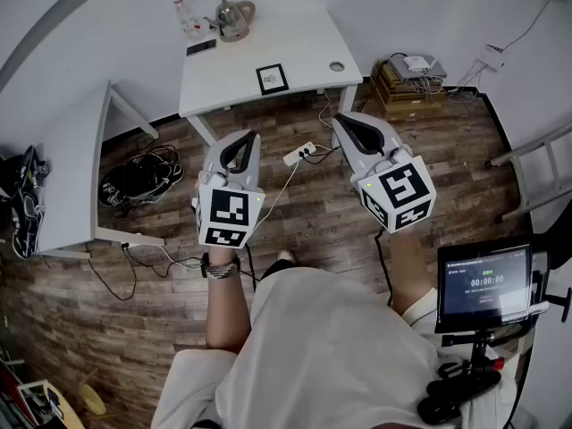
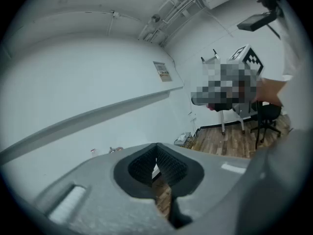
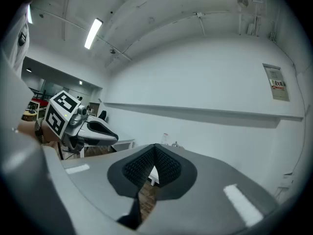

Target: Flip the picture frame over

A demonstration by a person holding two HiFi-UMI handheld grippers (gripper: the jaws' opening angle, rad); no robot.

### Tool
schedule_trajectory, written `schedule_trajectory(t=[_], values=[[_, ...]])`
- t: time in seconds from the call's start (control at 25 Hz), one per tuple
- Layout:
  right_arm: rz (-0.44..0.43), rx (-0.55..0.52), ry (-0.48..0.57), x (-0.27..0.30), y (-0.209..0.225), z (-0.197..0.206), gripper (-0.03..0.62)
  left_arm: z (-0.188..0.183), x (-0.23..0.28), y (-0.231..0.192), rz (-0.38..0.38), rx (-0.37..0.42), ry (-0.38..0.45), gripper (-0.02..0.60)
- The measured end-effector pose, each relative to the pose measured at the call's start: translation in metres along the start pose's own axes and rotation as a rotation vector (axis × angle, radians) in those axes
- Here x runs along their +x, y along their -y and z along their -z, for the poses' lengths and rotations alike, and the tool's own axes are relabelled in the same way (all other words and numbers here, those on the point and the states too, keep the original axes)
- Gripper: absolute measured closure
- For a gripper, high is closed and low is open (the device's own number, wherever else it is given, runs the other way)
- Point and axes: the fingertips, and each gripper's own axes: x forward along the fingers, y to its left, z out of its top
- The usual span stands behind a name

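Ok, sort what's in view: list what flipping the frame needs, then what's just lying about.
For the job:
picture frame, on the white table
left gripper, shut, empty
right gripper, shut, empty

Lying about:
kettle
power strip
stacked boxes
screen

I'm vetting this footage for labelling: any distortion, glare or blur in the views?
Head view: fisheye bends the white table; picture frame sharp. Left gripper view: dark round vignette. Right gripper view: ceiling light glares.
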Motion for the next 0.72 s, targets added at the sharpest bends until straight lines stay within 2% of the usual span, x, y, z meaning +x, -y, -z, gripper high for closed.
schedule_trajectory(t=[0.2, 0.44, 0.72], values=[[0.009, -0.003, -0.008, 0.004, -0.003, -0.003, 0.594, -0.001, 0.0, -0.001, 0.01, 0.005, -0.002, 0.577], [-0.004, 0.067, 0.034, -0.006, 0.004, -0.002, 0.592, 0.005, 0.009, 0.008, 0.018, 0.002, -0.03, 0.577], [-0.005, 0.124, -0.024, 0.033, 0.045, 0.024, 0.592, 0.016, 0.072, 0.0, 0.075, -0.021, -0.076, 0.577]])
